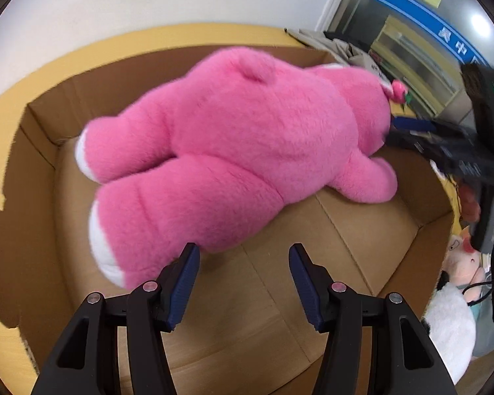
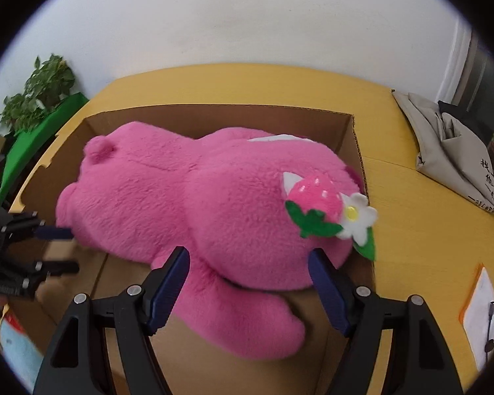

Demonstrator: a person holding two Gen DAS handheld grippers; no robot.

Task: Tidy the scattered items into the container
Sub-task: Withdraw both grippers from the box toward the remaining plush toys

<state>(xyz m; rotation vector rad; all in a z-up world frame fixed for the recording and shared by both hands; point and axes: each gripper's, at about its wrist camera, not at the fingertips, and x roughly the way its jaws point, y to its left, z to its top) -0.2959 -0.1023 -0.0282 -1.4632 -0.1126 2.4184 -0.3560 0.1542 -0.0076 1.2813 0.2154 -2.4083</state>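
A big pink plush bear [image 1: 240, 138] lies face down in the open cardboard box [image 1: 362, 240], legs toward my left gripper [image 1: 243, 256]. That gripper is open over the box floor with nothing between its fingers; its left pad [image 1: 184, 283] is beside the bear's white-soled foot. In the right wrist view the bear [image 2: 197, 204] wears a strawberry and flower trim [image 2: 329, 210] on its head. My right gripper [image 2: 248, 256] straddles the shoulder below the head, with fur against both pads. The left gripper [image 2: 61, 250] shows at the bear's legs.
The box [image 2: 214, 118] stands on a yellow table [image 2: 411, 247]. A beige cloth bag [image 2: 451, 151] lies at the back right, and an orange-edged pouch [image 2: 480, 312] at the right edge. A white plush [image 1: 451, 326] and a pig plush [image 1: 461, 256] lie outside the box. A plant [image 2: 39, 89] stands far left.
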